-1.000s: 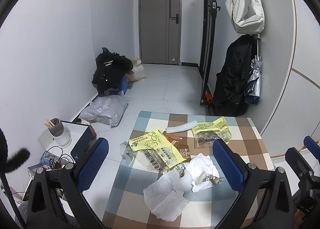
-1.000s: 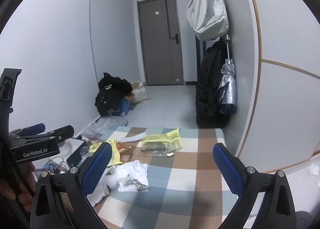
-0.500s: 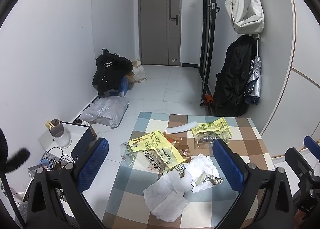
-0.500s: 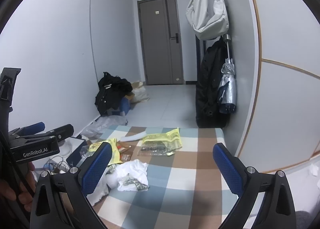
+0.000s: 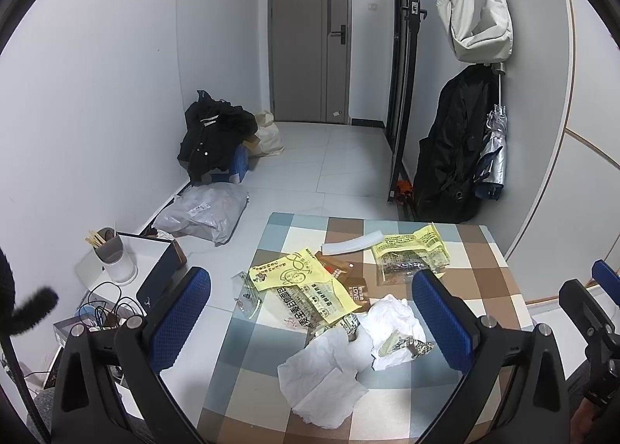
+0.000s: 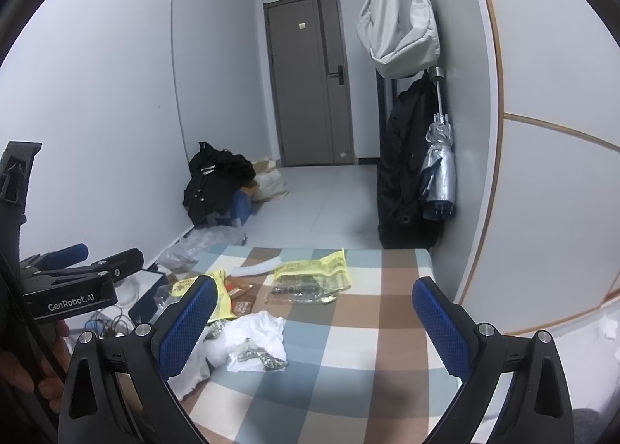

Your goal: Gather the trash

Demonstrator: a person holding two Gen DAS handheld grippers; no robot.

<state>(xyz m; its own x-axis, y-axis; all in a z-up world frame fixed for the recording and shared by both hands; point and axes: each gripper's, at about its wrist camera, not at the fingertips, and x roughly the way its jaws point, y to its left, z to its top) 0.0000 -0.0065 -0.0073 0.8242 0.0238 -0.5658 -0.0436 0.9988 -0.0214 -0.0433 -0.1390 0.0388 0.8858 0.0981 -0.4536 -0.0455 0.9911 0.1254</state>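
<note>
Trash lies on a checked table (image 5: 484,273): a flat white tissue (image 5: 321,386), a crumpled white tissue (image 5: 391,323) with a foil wrapper, a big yellow wrapper (image 5: 306,289), a second yellow packet (image 5: 410,254) and a white strip (image 5: 350,244). My left gripper (image 5: 310,312) hovers open above the near pile, nothing between its blue pads. My right gripper (image 6: 310,320) is open too, over the table's near right side, with the crumpled tissue (image 6: 259,339) and the yellow packet (image 6: 310,277) ahead of it.
A low white side table (image 5: 147,261) with a cup of sticks (image 5: 112,258) and cables stands left of the table. A grey parcel bag (image 5: 205,215) and dark clothes (image 5: 213,133) lie on the floor. A black coat (image 5: 453,157) and white bag (image 5: 476,17) hang on the right wall.
</note>
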